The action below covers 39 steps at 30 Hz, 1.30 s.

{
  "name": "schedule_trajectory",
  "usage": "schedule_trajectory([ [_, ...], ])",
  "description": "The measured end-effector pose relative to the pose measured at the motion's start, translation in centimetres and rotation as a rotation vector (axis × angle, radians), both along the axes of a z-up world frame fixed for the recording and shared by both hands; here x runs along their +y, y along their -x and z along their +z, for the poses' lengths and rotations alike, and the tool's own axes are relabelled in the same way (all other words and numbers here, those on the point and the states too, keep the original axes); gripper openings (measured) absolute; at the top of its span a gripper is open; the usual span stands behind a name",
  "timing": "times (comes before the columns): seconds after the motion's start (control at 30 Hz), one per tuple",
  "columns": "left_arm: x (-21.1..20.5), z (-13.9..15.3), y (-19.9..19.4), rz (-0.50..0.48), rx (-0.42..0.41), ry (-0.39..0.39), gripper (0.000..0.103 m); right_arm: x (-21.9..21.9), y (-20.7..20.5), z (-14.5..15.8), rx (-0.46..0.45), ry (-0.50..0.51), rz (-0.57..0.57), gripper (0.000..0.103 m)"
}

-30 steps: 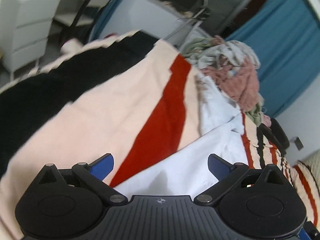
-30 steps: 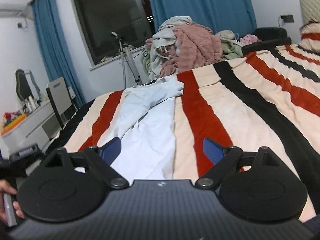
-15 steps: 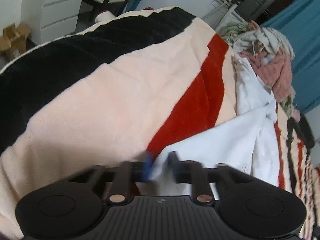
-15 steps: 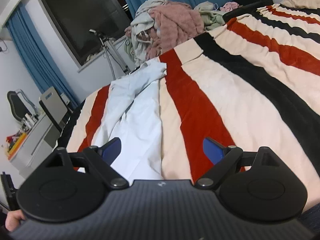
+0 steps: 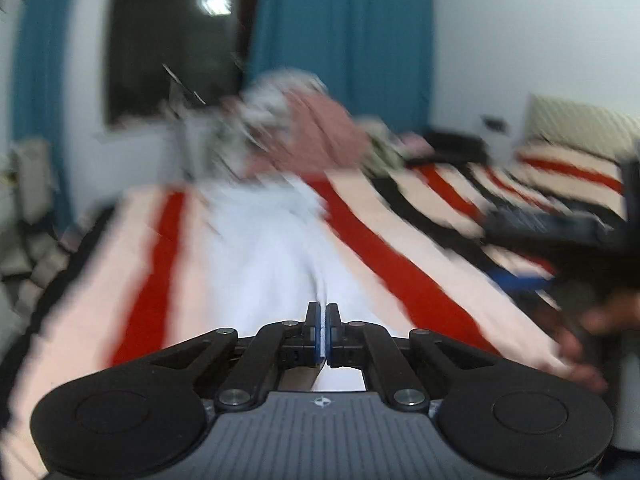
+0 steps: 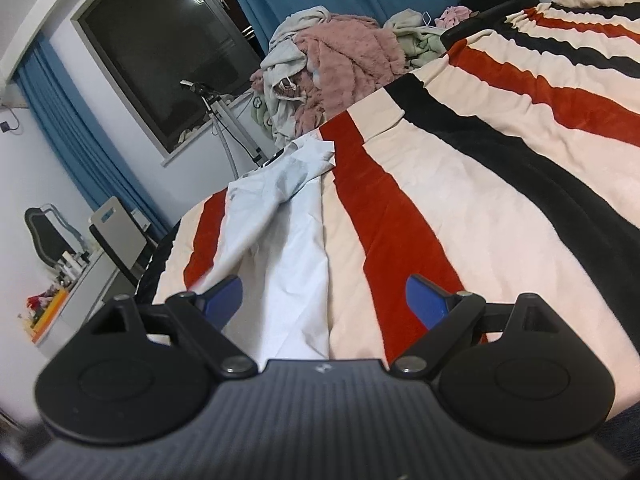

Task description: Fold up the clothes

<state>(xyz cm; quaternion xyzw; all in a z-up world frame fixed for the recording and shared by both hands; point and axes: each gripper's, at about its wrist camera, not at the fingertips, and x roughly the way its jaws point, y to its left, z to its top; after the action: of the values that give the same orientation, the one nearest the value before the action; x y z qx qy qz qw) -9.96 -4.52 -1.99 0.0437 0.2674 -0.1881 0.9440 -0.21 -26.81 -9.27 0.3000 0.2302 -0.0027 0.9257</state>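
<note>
Seen along the left gripper (image 5: 323,330), everything past the tool is smeared with motion blur, but the two blue pads are pressed together with a thin white edge caught between them: the gripper is clenched on the hem of the white garment (image 5: 264,248), which runs away from the fingertips in a long pale strip down the striped blanket (image 5: 420,280). Far ahead of the tool a heap of unfolded laundry (image 5: 304,128) sits at the end of the bed, and off to its right side a dark blurred shape with a hand (image 5: 592,344) beneath it looks like the other tool. Seen along the right gripper (image 6: 324,300), the picture is sharp: its blue fingers (image 6: 426,300) stand wide apart and nothing is between them, so it is released. The white garment (image 6: 288,240) lies just ahead of and slightly to the left of this tool, its near hem passing under the left finger, its far end crumpled toward the pile of clothes (image 6: 340,64) by the window (image 6: 160,52). The striped blanket (image 6: 460,184) spreads off to the right of the tool. I judge this to be the start of a fold: one corner of the hem is taken and the other is not. The next move seems to call for the right tool to settle onto the near hem on its own side and close there, so both corners can be carried together toward the far end without the cloth twisting.
</note>
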Motion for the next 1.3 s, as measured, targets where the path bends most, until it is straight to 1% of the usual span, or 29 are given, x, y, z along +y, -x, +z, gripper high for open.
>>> schedule_trajectory([
  [0.03,-0.6,-0.9,-0.4,-0.018,0.056,0.01,0.003,0.0,0.0,-0.1,0.003,-0.003,0.004,0.09],
  [0.1,-1.1,-2.3,-1.3,-0.034,0.131,0.018,0.005,-0.3,-0.2,-0.4,0.016,-0.025,0.017,0.09],
  [0.13,-0.9,-2.7,-1.7,-0.043,0.162,0.03,0.01,-0.5,-0.3,-0.6,0.025,-0.041,0.024,0.09],
  [0.17,-0.2,-2.7,-2.0,-0.048,0.19,0.063,0.015,-0.6,-0.4,-0.8,0.039,-0.06,0.032,0.09],
  [0.23,1.7,-2.3,-2.5,-0.042,0.233,0.147,0.052,-0.9,-0.8,-1.5,0.068,-0.11,0.049,0.09],
  [0.27,2.9,-2.0,-2.6,-0.031,0.244,0.19,0.055,-1.1,-1.0,-1.9,0.084,-0.142,0.059,0.09],
  [0.3,4.1,-1.7,-2.9,-0.015,0.257,0.228,0.056,-1.1,-1.3,-2.3,0.101,-0.169,0.078,0.09],
  [0.37,7.2,-1.5,-4.3,0.039,0.304,0.302,0.059,-1.0,-1.9,-3.1,0.134,-0.223,0.117,0.09],
  [0.43,10.1,-1.9,-5.9,0.113,0.349,0.379,0.071,-0.8,-2.5,-3.9,0.168,-0.269,0.156,0.09],
  [0.47,11.6,-2.2,-6.8,0.159,0.369,0.412,0.073,-0.6,-2.7,-4.4,0.197,-0.279,0.16,0.086],
  [0.5,13.0,-2.7,-7.6,0.204,0.385,0.448,0.076,-0.4,-3.0,-4.9,0.226,-0.288,0.165,0.08],
  [0.57,15.6,-4.0,-8.7,0.28,0.434,0.526,0.077,-0.2,-3.6,-6.2,0.295,-0.317,0.152,0.077],
  [0.6,16.6,-4.8,-9.1,0.312,0.471,0.561,0.077,-0.2,-3.8,-6.8,0.328,-0.337,0.139,0.074],
  [0.63,17.2,-5.4,-9.6,0.321,0.505,0.588,0.077,-0.1,-3.9,-7.3,0.351,-0.359,0.145,0.071],
  [0.67,17.5,-6.0,-9.9,0.316,0.536,0.61,0.077,0.0,-4.1,-7.7,0.373,-0.381,0.151,0.066],
  [0.73,18.1,-7.1,-10.7,0.304,0.599,0.653,0.077,0.2,-4.4,-8.7,0.417,-0.424,0.162,0.061],
  [0.77,18.1,-7.5,-10.9,0.293,0.62,0.654,0.077,0.4,-4.4,-9.0,0.432,-0.448,0.18,0.052],
  [0.8,17.9,-7.7,-11.0,0.28,0.635,0.644,0.077,0.7,-4.2,-9.2,0.443,-0.47,0.195,0.047],
  [0.9,17.2,-8.3,-11.0,0.257,0.672,0.607,0.076,1.2,-3.4,-9.3,0.453,-0.494,0.208,0.047],
  [0.97,16.9,-8.3,-10.9,0.252,0.675,0.586,0.07,1.7,-3.0,-9.4,0.463,-0.489,0.207,0.047],
  [1.0,17.0,-8.3,-10.8,0.258,0.675,0.579,0.061,2.0,-2.9,-9.4,0.471,-0.476,0.201,0.045],
  [1.03,17.3,-8.4,-10.8,0.272,0.68,0.577,0.044,2.2,-2.8,-9.2,0.474,-0.459,0.194,0.045],
  [1.07,17.5,-8.5,-10.5,0.29,0.691,0.578,0.033,2.6,-2.7,-9.0,0.475,-0.441,0.191,0.045],
  [1.1,17.9,-8.6,-10.1,0.304,0.699,0.592,0.015,2.7,-2.5,-8.9,0.472,-0.428,0.182,0.039],
  [1.13,18.4,-8.7,-9.8,0.315,0.706,0.612,0.009,3.0,-2.2,-8.7,0.473,-0.398,0.17,0.031],
  [1.17,18.7,-8.7,-9.6,0.319,0.701,0.635,0.006,3.0,-2.0,-8.5,0.459,-0.392,0.157,0.018],
  [1.2,18.9,-8.5,-9.2,0.317,0.687,0.655,0.004,3.0,-1.8,-8.3,0.445,-0.386,0.144,0.008],
  [1.23,19.2,-8.0,-8.7,0.309,0.666,0.682,0.004,2.6,-1.1,-7.9,0.385,-0.429,0.112,0.007],
  [1.3,19.9,-6.9,-7.9,0.284,0.615,0.75,0.003,2.3,0.0,-6.5,0.294,-0.414,0.101,0.007],
])
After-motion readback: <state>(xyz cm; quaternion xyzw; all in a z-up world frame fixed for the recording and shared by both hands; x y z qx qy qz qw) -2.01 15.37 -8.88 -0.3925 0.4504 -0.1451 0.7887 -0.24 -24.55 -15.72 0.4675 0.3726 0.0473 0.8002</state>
